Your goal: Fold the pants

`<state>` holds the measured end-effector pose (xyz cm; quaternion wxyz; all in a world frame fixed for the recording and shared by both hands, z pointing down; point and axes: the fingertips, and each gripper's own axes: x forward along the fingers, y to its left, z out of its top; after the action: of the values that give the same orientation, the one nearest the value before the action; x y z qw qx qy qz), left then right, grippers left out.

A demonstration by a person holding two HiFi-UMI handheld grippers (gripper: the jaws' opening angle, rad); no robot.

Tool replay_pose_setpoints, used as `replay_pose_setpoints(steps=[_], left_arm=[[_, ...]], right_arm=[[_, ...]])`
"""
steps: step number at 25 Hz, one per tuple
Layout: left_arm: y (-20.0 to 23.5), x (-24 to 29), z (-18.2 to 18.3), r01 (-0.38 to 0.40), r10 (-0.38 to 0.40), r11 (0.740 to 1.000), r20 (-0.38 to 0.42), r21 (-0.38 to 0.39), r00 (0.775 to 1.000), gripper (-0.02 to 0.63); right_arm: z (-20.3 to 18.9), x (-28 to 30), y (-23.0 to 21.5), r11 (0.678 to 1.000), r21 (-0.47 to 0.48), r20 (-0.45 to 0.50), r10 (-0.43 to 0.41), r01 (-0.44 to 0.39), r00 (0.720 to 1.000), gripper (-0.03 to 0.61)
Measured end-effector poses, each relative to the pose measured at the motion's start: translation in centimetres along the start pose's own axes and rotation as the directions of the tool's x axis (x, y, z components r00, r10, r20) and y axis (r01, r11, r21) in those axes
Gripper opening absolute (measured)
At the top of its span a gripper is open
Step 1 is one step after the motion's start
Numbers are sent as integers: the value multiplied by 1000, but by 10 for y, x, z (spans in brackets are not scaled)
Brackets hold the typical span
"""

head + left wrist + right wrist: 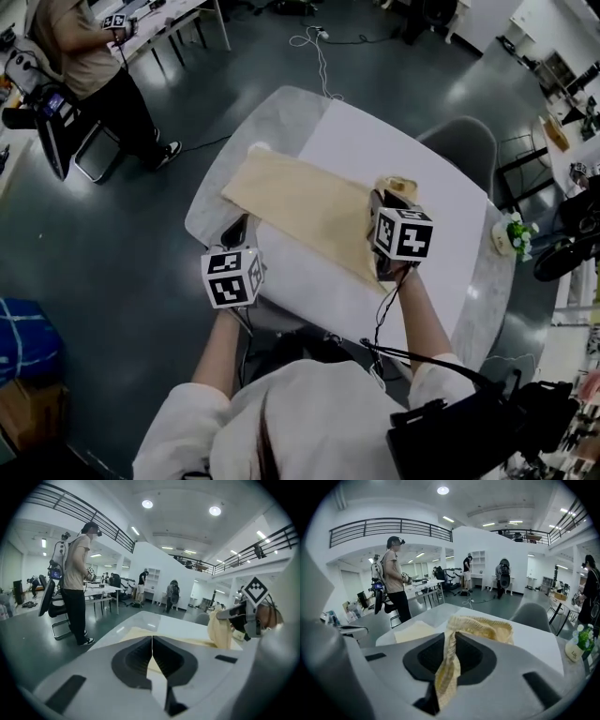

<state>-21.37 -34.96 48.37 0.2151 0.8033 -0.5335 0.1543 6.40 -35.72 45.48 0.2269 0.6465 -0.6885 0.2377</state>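
Note:
The beige pants [300, 206] lie stretched across the white table [375, 141]. My right gripper [384, 202] is shut on their right end, and that end stands bunched and lifted off the table. In the right gripper view the cloth [480, 626] runs down between the closed jaws [449, 637]. My left gripper [239, 228] hovers at the table's left edge, beside the pants' near edge. Its jaws [152, 641] meet in a thin line with no cloth seen hanging from them. The lifted end [219, 630] and the right gripper [243, 616] show at the right of the left gripper view.
A grey chair [464, 141] stands behind the table. A small flower pot [514, 234] sits near the table's right rim. A person [89, 56] stands at far left by other desks. A cable [319, 42] lies on the dark floor.

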Motion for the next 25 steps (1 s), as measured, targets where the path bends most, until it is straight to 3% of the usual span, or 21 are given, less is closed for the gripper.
replay_pose_setpoints(steps=[11, 16, 19, 20, 21, 25], left_arm=[[80, -12, -7, -101, 100, 993, -15, -59, 995, 9], [104, -30, -11, -160, 158, 984, -31, -79, 987, 9], [118, -37, -26, -186, 181, 978, -55, -94, 982, 9], [122, -38, -32, -191, 185, 977, -65, -98, 981, 9], [125, -39, -37, -193, 186, 976, -75, -102, 980, 9], [131, -36, -49, -171, 162, 979, -88, -107, 983, 9]], right_arm=[[41, 75, 118, 974, -175, -42, 142, -148, 989, 49], [66, 107, 190, 940, -201, -31, 273, -274, 961, 51], [64, 145, 241, 922, -126, -5, 367, -365, 930, 85], [59, 155, 252, 921, -84, 5, 382, -380, 924, 150], [53, 161, 256, 923, -44, 15, 382, -381, 924, 203], [28, 160, 227, 950, 45, 17, 308, -308, 951, 204]])
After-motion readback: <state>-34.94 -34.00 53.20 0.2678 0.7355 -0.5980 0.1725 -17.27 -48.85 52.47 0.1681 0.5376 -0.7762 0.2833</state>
